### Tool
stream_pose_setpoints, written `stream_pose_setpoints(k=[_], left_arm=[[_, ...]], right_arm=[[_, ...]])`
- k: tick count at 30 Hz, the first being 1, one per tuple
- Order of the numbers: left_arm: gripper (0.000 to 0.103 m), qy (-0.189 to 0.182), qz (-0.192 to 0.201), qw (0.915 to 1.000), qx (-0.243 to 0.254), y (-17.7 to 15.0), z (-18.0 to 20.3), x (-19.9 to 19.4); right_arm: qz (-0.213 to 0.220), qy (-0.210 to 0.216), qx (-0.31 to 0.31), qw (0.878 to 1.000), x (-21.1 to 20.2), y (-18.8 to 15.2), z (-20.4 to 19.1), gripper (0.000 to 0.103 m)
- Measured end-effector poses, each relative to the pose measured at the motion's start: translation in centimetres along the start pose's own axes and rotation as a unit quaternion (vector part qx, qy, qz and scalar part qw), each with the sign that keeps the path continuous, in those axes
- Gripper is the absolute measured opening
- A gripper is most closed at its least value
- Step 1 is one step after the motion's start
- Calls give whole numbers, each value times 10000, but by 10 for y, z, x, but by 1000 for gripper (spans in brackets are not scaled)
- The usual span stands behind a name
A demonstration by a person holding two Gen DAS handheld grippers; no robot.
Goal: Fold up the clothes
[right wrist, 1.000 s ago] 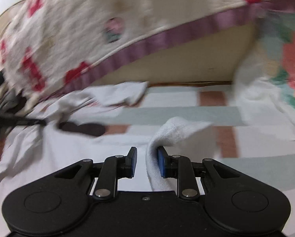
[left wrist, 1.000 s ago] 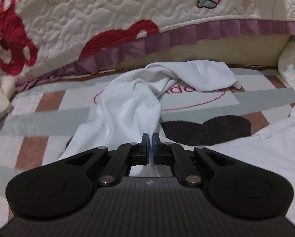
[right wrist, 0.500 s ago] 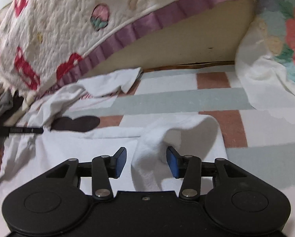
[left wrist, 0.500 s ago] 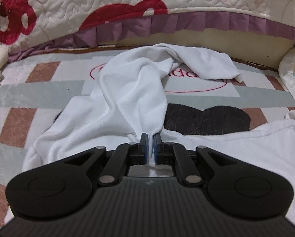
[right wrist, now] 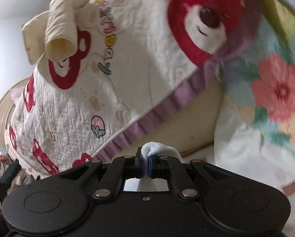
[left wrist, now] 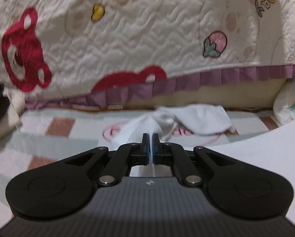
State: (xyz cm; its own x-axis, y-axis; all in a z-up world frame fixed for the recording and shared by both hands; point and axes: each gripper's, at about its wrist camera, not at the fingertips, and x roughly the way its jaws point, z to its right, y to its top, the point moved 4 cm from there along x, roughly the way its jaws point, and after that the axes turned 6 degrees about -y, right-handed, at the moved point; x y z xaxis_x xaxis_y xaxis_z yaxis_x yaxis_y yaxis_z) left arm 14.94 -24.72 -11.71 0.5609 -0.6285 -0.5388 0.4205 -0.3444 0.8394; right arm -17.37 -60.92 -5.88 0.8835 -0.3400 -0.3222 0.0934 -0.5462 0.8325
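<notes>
Left wrist view.
- My left gripper (left wrist: 150,145): jaws drawn together on a thin edge of the white garment (left wrist: 196,121), which runs as a narrow white strip between the blue pads and down past the gripper body.
- White garment: from the pinch it stretches forward in a taut ridge to a bunched, crumpled mass lying on the mat near the foot of the bed. A broad smooth white sheet of fabric, seemingly the same garment, fills the lower right of the view.
- Floor mat (left wrist: 54,138): checked in pale grey, white and brown, with a red outline drawing partly covered by the garment.
- Quilted bedspread (left wrist: 127,39): cream, printed with red bears, a strawberry and a yellow shape, edged with a purple pleated frill — it hangs down over a beige bed base (left wrist: 206,96).
- Floral fabric (left wrist: 291,102): at the far right edge, white with pink flowers.

Right wrist view.
- My right gripper (right wrist: 146,162): jaws clamped on a fold of the same white garment (right wrist: 161,148); a rounded lump of cloth bulges just above the fingertips and droops over to the right.
- Bedspread (right wrist: 88,102): seen tilted, with large red bear faces and coloured lettering; the purple frill runs diagonally through the view.
- Cream bow-like bundle of cloth (right wrist: 58,35): sits at the upper left, on the top edge of the bedspread.
- Floral blanket (right wrist: 275,90): right side, blurred — pink flowers on pale blue and white.
- Mat: only a small strip shows at the lower right.
</notes>
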Motion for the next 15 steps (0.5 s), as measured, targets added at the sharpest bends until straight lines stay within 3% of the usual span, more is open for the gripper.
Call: stream_pose_setpoints(k=[2, 7, 10, 15], left_arm=[[2, 95, -54, 9998, 148, 0, 2, 17], [2, 245, -461, 9972, 530, -19, 10, 59], [2, 344, -508, 9943, 874, -28, 16, 66], [2, 437, -508, 9943, 827, -22, 13, 69]], right_arm=[[-210, -218, -233, 9993, 19, 4, 3, 5], [-1195, -872, -622, 9870, 78, -15, 32, 6], [-1485, -1041, -676, 9811, 99, -31, 43, 6], [-1672, -1072, -648, 9779, 118, -48, 54, 10]])
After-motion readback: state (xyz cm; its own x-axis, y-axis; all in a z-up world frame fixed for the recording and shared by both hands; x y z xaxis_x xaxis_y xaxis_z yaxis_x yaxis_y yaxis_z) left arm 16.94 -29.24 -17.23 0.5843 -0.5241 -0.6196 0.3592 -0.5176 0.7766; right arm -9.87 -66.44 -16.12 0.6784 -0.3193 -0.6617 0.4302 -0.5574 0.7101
